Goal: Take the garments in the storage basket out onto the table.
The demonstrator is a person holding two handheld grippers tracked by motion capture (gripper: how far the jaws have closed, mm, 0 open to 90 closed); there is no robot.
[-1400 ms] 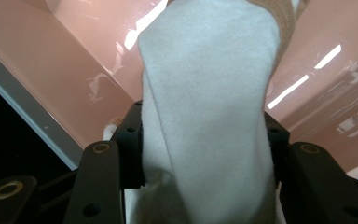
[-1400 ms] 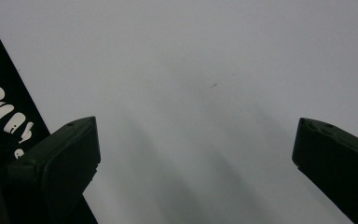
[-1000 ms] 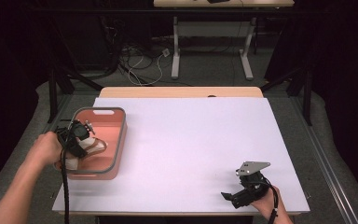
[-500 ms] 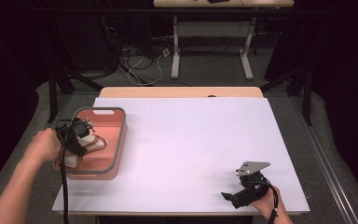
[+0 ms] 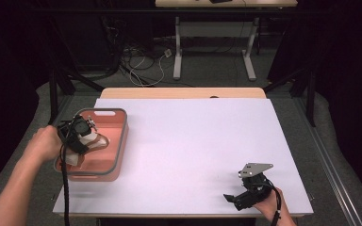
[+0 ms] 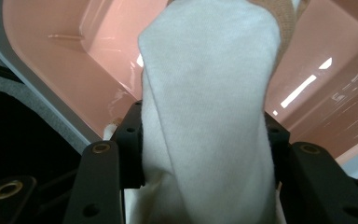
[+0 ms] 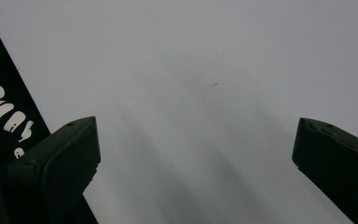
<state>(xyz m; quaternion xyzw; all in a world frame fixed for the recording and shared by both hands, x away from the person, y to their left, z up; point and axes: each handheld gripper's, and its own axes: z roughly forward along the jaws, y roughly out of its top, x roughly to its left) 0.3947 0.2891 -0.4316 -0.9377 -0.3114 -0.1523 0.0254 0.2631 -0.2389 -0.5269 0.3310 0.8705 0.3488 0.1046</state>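
Your left hand-held gripper [image 5: 86, 133] has lifted slightly since a second ago, jaws clamped on a white sock [image 6: 205, 116] over the pink bin [image 5: 115, 149] at the worktop's [image 5: 193, 141] left edge. Your right hand-held gripper [image 5: 238, 197] rests near the front right corner, jaws spread apart.

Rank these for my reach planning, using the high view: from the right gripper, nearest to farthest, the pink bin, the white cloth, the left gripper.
1. Pink bin, its right wall, table's left side.
2. White cloth, inside the bin.
3. Left gripper, over the bin's left part, clamping the cloth; nearly tied with it.

Measured from the right gripper, near-right corner.
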